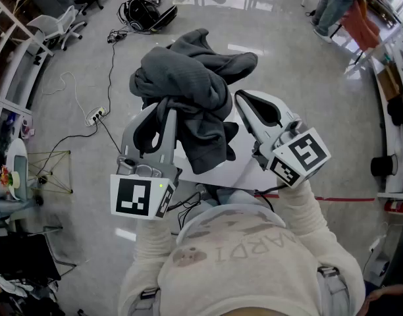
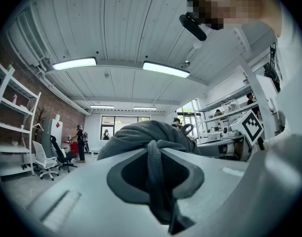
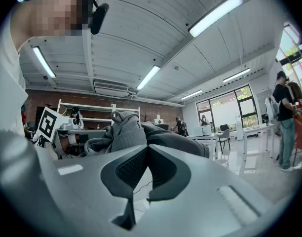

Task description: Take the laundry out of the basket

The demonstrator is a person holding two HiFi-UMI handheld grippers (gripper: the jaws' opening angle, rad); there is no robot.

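left tongs (image 2: 153, 147) clamped on grey garment (image 1: 188, 91) | right tongs (image 3: 143, 151) together | glossy floor (image 1: 300, 84), power strip (image 1: 96, 116)

My left gripper (image 1: 167, 116) and right gripper (image 1: 241, 97) are pale grey moulded shells, long and tapering. The jaws are lined with dark pads (image 3: 132, 168) of fine ribbed texture. Each gripper carries a white cube printed with black square markers: the left cube (image 1: 137, 196), which has a small green light (image 1: 161, 186) at its edge, and the right cube (image 1: 300, 155). I wear a cream knitted jumper (image 1: 241, 255) with faint pale lettering, long sleeves (image 1: 307, 209), and grey buckled straps (image 1: 328, 273) at the shoulders.
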